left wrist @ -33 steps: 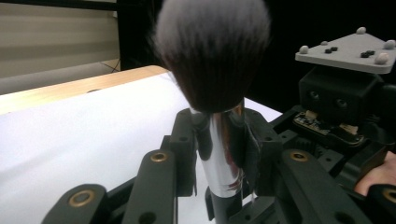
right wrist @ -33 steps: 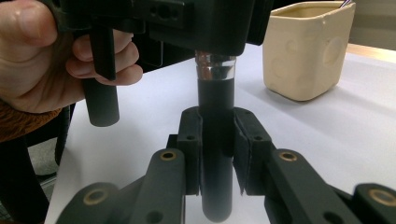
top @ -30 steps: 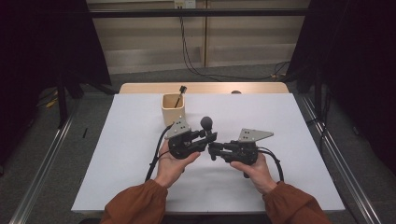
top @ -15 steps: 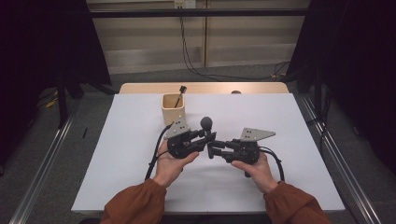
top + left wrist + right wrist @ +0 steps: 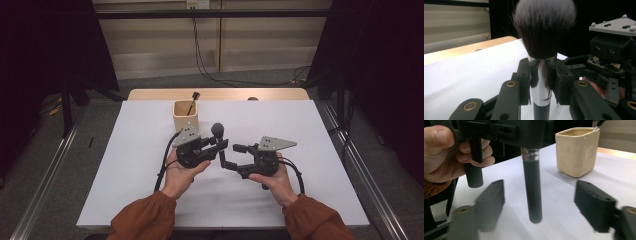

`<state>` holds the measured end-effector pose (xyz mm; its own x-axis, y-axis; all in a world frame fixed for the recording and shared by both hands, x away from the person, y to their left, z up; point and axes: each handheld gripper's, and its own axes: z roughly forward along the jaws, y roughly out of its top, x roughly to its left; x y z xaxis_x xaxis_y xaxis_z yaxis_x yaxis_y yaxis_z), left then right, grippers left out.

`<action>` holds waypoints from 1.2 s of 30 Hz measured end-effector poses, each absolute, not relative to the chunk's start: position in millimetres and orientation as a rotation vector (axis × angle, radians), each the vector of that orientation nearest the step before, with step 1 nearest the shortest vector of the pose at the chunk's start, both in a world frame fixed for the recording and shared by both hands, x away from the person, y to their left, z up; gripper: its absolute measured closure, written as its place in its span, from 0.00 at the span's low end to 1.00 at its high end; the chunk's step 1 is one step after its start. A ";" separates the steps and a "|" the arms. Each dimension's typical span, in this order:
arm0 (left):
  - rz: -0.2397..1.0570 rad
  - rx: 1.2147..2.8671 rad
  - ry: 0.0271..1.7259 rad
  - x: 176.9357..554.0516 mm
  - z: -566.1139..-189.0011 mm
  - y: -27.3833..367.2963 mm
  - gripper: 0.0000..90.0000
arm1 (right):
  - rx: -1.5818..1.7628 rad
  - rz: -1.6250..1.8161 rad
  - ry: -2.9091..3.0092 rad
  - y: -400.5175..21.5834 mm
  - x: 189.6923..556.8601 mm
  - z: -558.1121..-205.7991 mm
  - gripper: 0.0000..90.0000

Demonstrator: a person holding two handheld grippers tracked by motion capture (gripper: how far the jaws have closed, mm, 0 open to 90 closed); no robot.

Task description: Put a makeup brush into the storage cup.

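Note:
A makeup brush (image 5: 218, 131) with a dark bristle head (image 5: 545, 30) and black handle (image 5: 532, 192) stands upright above the white table. My left gripper (image 5: 219, 145) is shut on its silver ferrule (image 5: 541, 77), just under the bristles. My right gripper (image 5: 230, 156) faces it from the right. Its jaws have just been opening and now stand wide on either side of the lower handle (image 5: 541, 202) without touching it. The left gripper's body (image 5: 524, 132) and the hand that holds it show in the right gripper view.
A cream square cup (image 5: 185, 115) stands behind the left gripper, with a thin dark-tipped tool (image 5: 192, 99) leaning in it. A white sheet (image 5: 325, 130) covers the table, whose wooden far edge (image 5: 220, 94) shows. Metal rails run along both sides on the floor.
The right gripper's jaws have opened off the brush handle. Both hands have kept their places, and the left gripper still holds the brush upright.

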<state>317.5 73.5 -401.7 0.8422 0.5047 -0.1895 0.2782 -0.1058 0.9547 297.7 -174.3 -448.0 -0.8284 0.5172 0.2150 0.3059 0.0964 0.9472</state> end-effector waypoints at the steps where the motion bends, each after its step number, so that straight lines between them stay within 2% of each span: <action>1: 0.216 1.703 0.610 318.0 -401.1 75.0 0.78 | 0.837 1.816 2.185 -174.6 297.8 -447.7 0.21; 4: 0.215 1.697 0.615 318.7 -399.8 77.8 0.78 | 0.852 1.827 2.159 -176.2 298.3 -446.4 0.14; 6: 0.220 1.693 0.615 319.2 -398.0 79.6 0.78 | 0.884 1.811 2.149 -176.0 298.6 -445.7 0.03; 10: 0.219 1.687 0.607 319.8 -395.0 82.9 0.78 | 0.883 1.778 2.131 -176.7 298.1 -447.1 0.00; 36: 0.249 1.698 0.625 321.0 -389.3 101.4 0.78 | 0.971 1.600 1.974 -203.5 276.8 -444.9 0.03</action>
<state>321.0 101.4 -389.3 0.8300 0.5305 -0.1724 0.2666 -0.1057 0.9580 276.8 -203.5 -444.9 -0.6688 0.7360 0.1048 0.2551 0.0948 0.9622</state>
